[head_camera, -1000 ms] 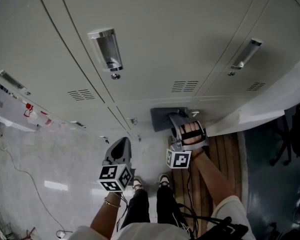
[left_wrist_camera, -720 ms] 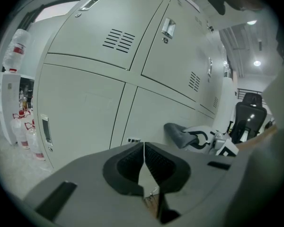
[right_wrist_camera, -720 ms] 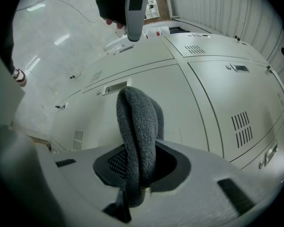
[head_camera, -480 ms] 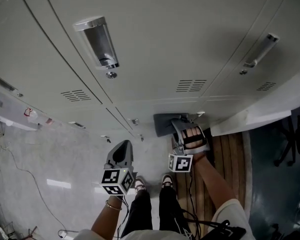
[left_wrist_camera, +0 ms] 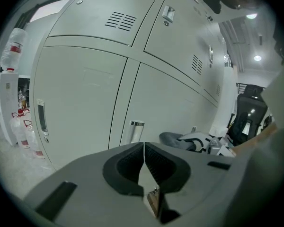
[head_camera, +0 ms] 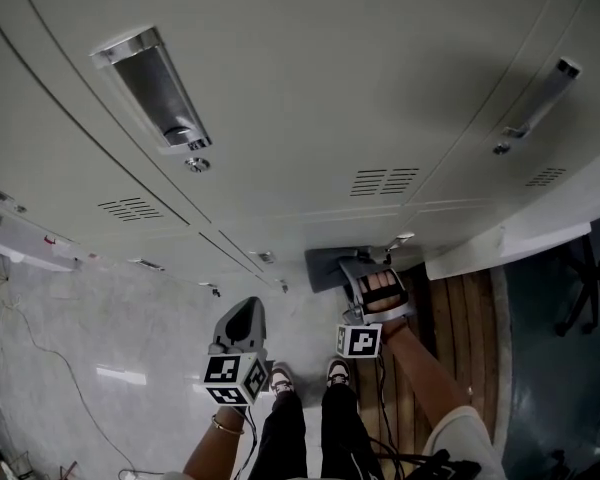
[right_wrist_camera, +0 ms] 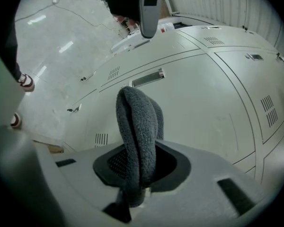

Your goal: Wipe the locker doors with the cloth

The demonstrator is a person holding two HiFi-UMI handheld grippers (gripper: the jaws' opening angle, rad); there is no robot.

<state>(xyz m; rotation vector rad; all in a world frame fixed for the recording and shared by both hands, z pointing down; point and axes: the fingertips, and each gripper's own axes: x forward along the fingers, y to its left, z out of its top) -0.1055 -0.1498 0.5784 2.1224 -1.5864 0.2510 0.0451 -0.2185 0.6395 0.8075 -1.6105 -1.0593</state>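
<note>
Pale grey locker doors (head_camera: 310, 88) fill the head view, with chrome handles (head_camera: 160, 93) and vent slots. A dark grey cloth (head_camera: 330, 266) is pressed flat against a low locker door (right_wrist_camera: 199, 112); my right gripper (head_camera: 358, 268) is shut on the cloth (right_wrist_camera: 138, 126), which bulges out from between its jaws. My left gripper (head_camera: 242, 320) hangs lower left, away from the doors, its jaws shut with nothing between them (left_wrist_camera: 144, 156). In the left gripper view the cloth (left_wrist_camera: 173, 140) and the right gripper show off to the right.
A grey floor (head_camera: 90, 328) lies at the left with a thin cable (head_camera: 40, 353). Wooden boards (head_camera: 460, 318) run at the right beside a white ledge (head_camera: 520, 238). A black chair (left_wrist_camera: 248, 119) stands beyond. My shoes (head_camera: 310, 376) are below the grippers.
The head view has tilted, so the lockers and handles sit higher and further out in the frame. The right gripper and cloth have slid slightly lower on the door; the left has barely moved.
</note>
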